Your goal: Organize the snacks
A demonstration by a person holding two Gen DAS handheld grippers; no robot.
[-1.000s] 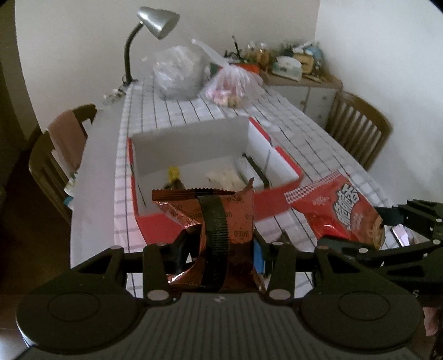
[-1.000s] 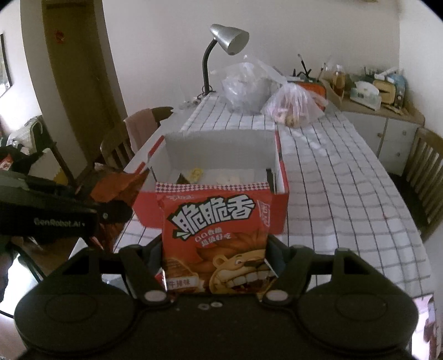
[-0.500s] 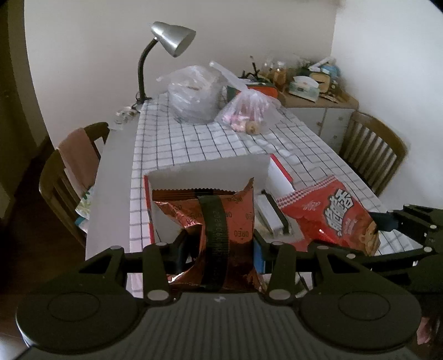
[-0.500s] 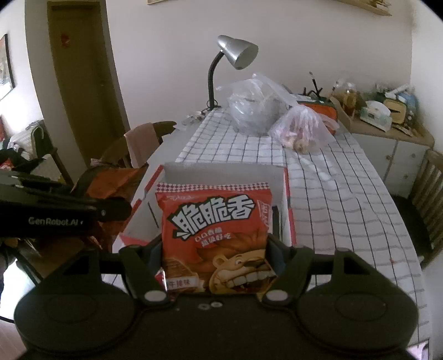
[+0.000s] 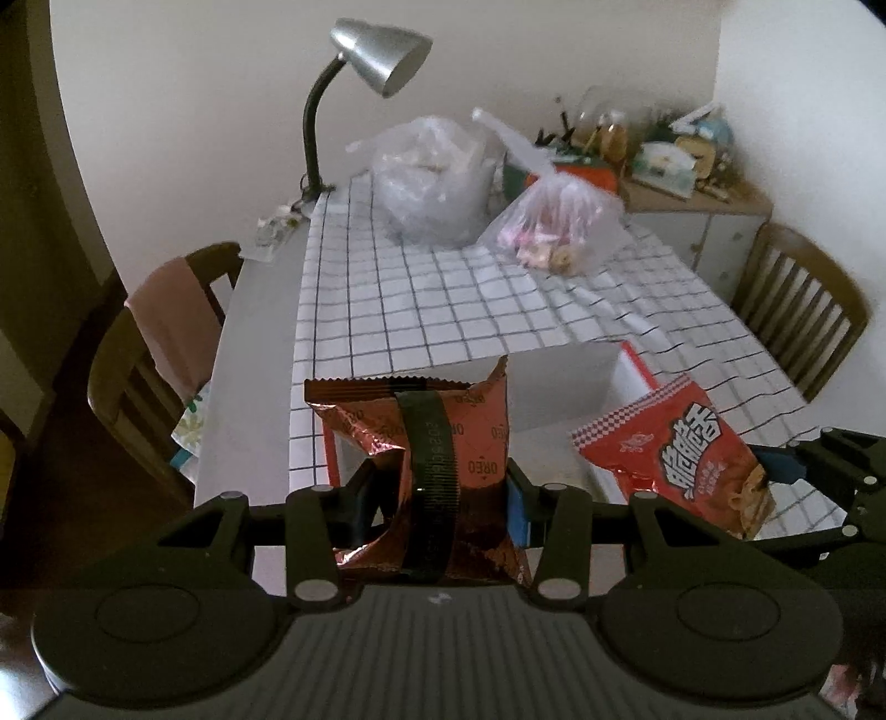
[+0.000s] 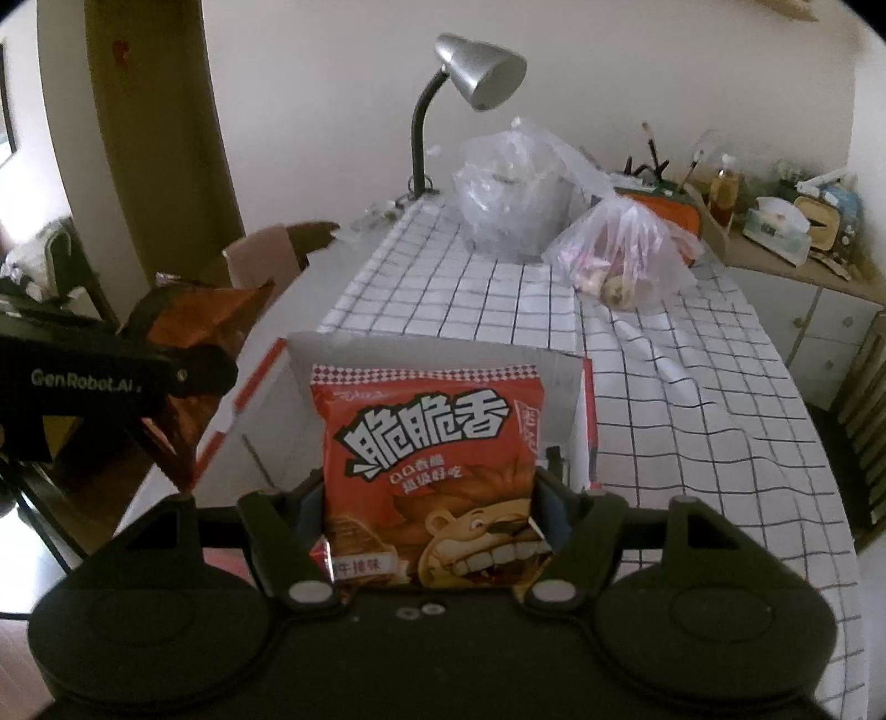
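My left gripper is shut on a crumpled brown Oreo packet, held upright above the near left corner of the red and white cardboard box. My right gripper is shut on a red snack bag with a cartoon lion, also upright, just over the box near its front. In the left wrist view the red bag and the right gripper show at the right. In the right wrist view the left gripper with the brown packet shows at the left. The box floor is mostly hidden.
The box stands on a table with a white checked cloth. At its far end stand a grey desk lamp and two clear plastic bags. Wooden chairs flank the table. A cluttered sideboard stands back right.
Both grippers have moved forward over the table with their packets still held. The box has slid down in both views and its inside is now hidden behind the packets.
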